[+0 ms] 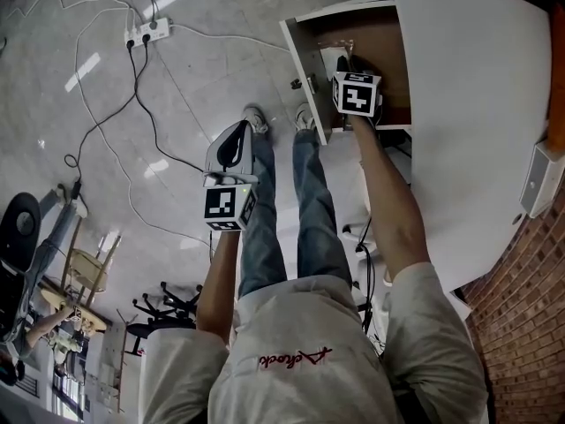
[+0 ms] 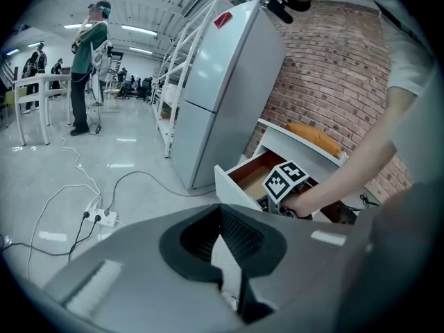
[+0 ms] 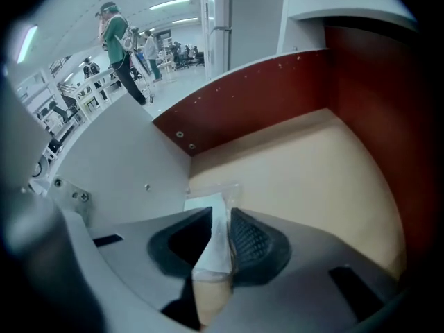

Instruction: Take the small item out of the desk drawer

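The desk drawer stands pulled open under the white desk top; it also shows in the left gripper view as the drawer. My right gripper reaches down into it. In the right gripper view, the right gripper is shut on a small clear packet with white contents, just above the beige drawer floor near the front left corner. My left gripper hangs over the floor left of the person's legs. This left gripper has its jaws together with nothing between them.
A power strip with trailing cables lies on the glossy floor left of the drawer. A tall fridge stands by a brick wall. An orange object lies on the desk. People stand far off.
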`<state>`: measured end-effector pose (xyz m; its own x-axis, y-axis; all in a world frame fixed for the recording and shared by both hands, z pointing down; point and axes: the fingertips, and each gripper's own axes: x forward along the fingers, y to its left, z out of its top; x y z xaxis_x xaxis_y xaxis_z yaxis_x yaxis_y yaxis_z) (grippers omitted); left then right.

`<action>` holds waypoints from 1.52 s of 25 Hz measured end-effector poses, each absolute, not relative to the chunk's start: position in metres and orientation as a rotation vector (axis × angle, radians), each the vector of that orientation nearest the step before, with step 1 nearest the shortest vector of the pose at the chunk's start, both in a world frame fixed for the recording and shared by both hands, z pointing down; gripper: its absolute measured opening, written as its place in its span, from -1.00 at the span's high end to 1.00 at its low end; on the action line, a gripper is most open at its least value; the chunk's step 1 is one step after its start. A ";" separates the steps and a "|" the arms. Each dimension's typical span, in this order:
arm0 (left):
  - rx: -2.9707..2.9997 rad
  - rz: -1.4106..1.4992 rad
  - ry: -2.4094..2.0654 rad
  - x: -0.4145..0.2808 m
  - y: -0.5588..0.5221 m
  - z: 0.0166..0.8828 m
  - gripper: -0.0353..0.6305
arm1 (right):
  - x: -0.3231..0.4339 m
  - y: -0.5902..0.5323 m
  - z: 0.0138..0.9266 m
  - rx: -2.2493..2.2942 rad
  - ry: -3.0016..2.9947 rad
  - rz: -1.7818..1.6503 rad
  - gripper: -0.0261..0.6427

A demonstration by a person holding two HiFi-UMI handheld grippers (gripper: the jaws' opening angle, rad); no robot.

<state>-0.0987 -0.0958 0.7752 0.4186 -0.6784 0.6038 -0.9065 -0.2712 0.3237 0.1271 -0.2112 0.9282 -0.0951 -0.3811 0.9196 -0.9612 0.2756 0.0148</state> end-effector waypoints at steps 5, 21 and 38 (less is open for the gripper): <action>2.035 0.470 -1.331 -0.099 -0.094 0.779 0.87 | 0.130 -0.212 0.930 1.257 -1.634 0.827 0.77; 2.042 0.452 -1.352 -0.108 -0.094 0.768 0.87 | 0.123 -0.213 0.908 1.288 -1.668 0.788 0.89; 2.085 0.401 -1.376 -0.107 -0.099 0.736 0.87 | 0.083 -0.206 0.801 1.359 -1.925 0.533 0.89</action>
<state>-0.1071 -0.0991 0.7360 0.4162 -0.7244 0.5495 -0.9062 -0.2810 0.3159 0.0832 -0.2062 0.8008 -0.1949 -0.6367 0.7460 -0.9299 0.3618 0.0659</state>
